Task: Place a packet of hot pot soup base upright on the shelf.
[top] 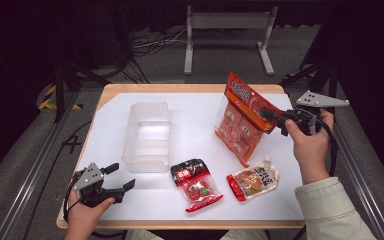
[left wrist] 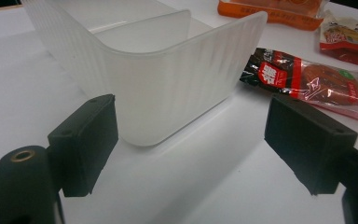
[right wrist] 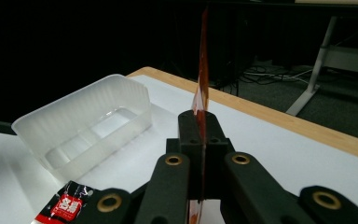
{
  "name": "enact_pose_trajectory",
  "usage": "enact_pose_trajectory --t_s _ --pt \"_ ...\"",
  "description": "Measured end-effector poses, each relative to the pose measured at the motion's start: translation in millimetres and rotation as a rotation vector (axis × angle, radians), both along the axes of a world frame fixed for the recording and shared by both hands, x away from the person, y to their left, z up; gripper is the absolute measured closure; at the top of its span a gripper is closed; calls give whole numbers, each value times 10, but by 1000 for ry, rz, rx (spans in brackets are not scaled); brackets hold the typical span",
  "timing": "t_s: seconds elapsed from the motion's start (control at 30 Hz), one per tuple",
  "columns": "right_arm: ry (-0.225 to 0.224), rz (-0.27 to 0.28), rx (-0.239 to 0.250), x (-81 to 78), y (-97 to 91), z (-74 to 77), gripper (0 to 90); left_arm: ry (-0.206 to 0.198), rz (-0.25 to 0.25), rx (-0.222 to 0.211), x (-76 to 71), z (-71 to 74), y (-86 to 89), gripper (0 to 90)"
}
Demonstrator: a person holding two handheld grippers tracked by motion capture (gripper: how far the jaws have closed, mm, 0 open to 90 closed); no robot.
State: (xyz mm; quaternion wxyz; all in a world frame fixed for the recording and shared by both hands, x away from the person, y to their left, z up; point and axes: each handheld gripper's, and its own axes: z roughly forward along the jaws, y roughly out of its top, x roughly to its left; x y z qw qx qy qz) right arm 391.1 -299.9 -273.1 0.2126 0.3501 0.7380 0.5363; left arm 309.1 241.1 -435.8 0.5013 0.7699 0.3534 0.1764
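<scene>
The right gripper has its fingers pinched on the orange snack bag, lifted clear of the surface at far right, probably bound for the translucent bin. The left gripper waits near-left, fingers spread and empty.

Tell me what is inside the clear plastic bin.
The clear plastic bin holds no packet: its bare floor shows through in the high view and the right gripper view. The corner behind its near wall is blurred by the ribbed plastic.
</scene>
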Motion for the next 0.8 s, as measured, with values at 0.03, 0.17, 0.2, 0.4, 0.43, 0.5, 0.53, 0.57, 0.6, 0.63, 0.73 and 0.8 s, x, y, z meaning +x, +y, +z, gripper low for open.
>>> enact_pose_trajectory --t_s 0.03,0.17,0.2,0.4,0.43,0.5,0.53,0.57,0.6,0.63,0.73,0.8 --pt "-10 7 -10 -6 6 22 900 7 5 2 -5 9 6 186" --pt "-40 18 -52 -34 10 99 900 0 11 -13 -18 38 23 186" --pt "-47 15 -55 -40 0 114 900 -2 9 -17 -19 45 21 185" --pt "-68 17 -51 -68 -68 197 900 -2 0 -34 -30 83 -25 167" --pt "-70 16 -55 -76 -75 213 900 -7 -3 -39 -34 101 -37 167" --pt "-78 25 -60 -88 -82 246 900 -12 -7 -42 -48 127 -53 165" --pt "-75 30 -58 -95 -81 258 900 -23 -10 -36 -49 144 -56 165" --pt "-78 34 -58 -100 -78 269 900 -26 -9 -45 -57 159 -68 165" --pt "-82 40 -58 -104 -75 278 900 -29 -13 -46 -62 180 -74 164" --pt "-82 44 -56 -109 -70 286 900 -34 -13 -49 -67 203 -83 164" --pt "-93 66 -47 -120 -43 321 900 -59 -28 -58 -82 297 -131 159" --pt "-95 72 -45 -123 -35 332 900 -60 -32 -61 -86 318 -150 155"
